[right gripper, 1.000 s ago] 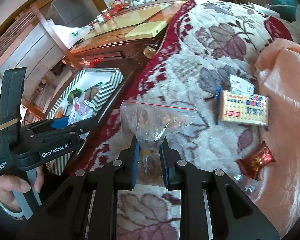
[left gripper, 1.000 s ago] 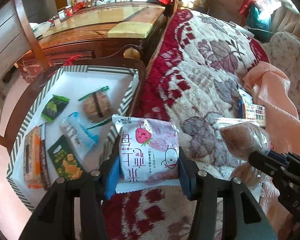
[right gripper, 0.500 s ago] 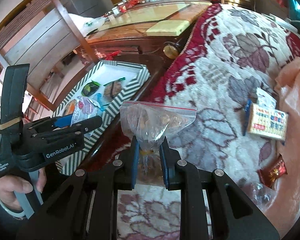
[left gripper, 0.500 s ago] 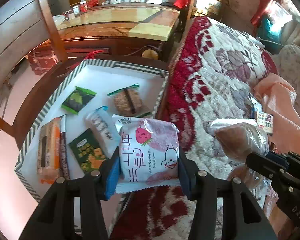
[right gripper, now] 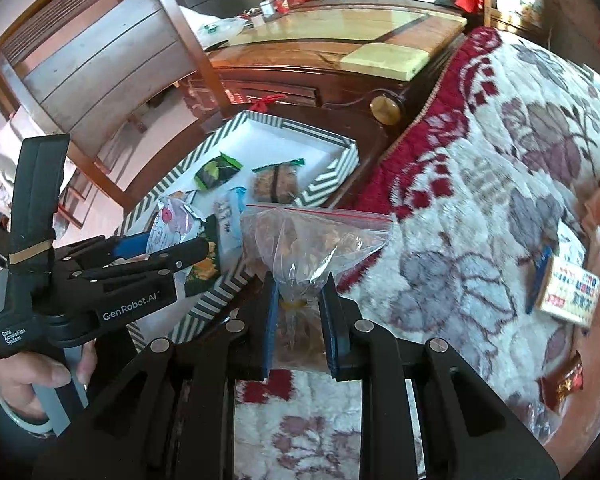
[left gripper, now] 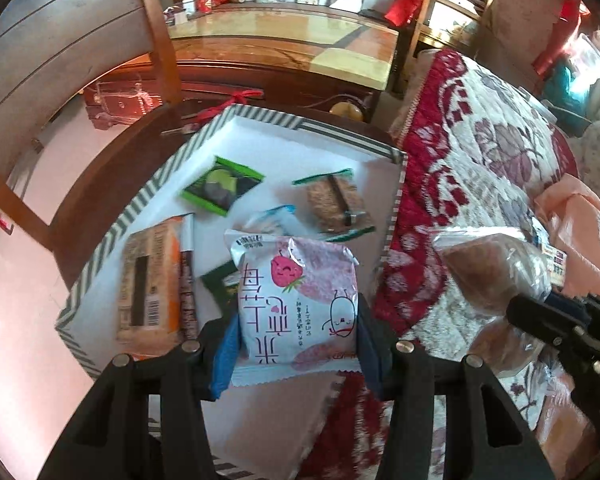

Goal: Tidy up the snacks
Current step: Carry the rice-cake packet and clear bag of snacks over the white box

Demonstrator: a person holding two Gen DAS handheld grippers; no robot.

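Above the striped tray's near right corner, the left gripper (left gripper: 298, 336) holds a pink strawberry snack packet (left gripper: 298, 300), jaws closed on its sides. The striped tray (left gripper: 156, 188) already carries a green packet (left gripper: 222, 186), a brown cereal bar (left gripper: 334, 204) and an orange-edged cracker pack (left gripper: 148, 280). Beside it, over the floral blanket (right gripper: 480, 200), the right gripper (right gripper: 300, 312) has its jaws pinched on a clear zip bag (right gripper: 308, 240). A biscuit box (right gripper: 568, 292) lies near the blanket's right edge.

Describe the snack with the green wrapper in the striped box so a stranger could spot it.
Find the striped-rimmed white box beside the red floral blanket. Toward its far left lies a small green packet, its clear window showing a dark, yellow-green snack; nothing else there has that bright green border.
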